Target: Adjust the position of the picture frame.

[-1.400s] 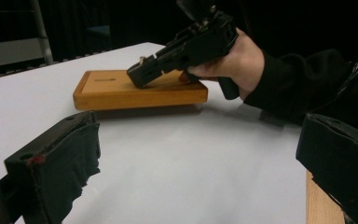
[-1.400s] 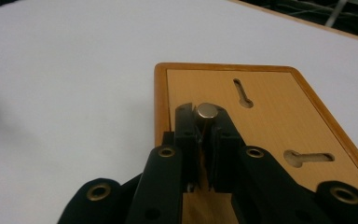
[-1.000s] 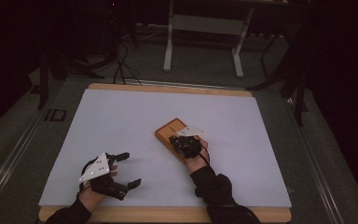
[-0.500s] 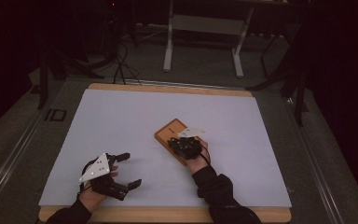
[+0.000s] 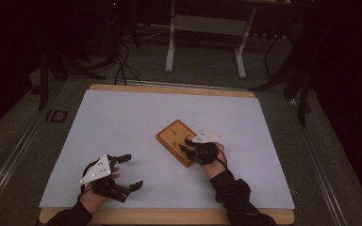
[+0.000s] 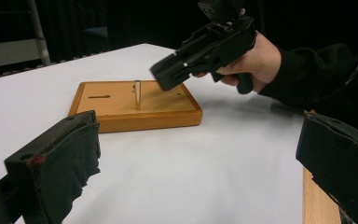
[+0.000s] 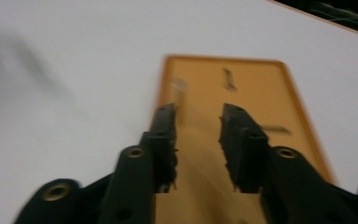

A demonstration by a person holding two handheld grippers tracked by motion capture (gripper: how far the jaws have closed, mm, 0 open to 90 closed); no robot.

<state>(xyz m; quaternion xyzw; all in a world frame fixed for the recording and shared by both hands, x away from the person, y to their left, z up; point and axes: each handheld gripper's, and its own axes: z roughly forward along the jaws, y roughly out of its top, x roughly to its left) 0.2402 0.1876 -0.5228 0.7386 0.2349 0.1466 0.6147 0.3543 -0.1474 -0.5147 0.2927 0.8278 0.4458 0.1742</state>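
1. The right hand-held gripper (image 5: 188, 145) hangs over the near part of a wooden board (image 5: 173, 136) that lies flat on the white worktop (image 5: 122, 122). Its jaws are parted by a narrow gap and hold nothing.

2. A thin upright pin (image 6: 137, 94) stands in the board just ahead of the right hand-held gripper's left jaw, nearly touching the jaw tip in the right gripper view, where it is blurred. I judge the pin to be the likely target. The gap is narrow, so a slightly off-line approach could push the jaw tip into the pin's side and bend or tilt it instead of straddling it.

3. The board looks unclamped. A sideways nudge from the jaw could slide it across the smooth worktop, taking the pin off line.

4. Dark slots (image 7: 227, 78) show in the board beyond the jaws; what they are for cannot be told.

5. The left hand-held gripper (image 5: 125, 172) rests well apart from the board, jaws wide open and empty. It is not steadying the board, so nothing resists a push from the right side.
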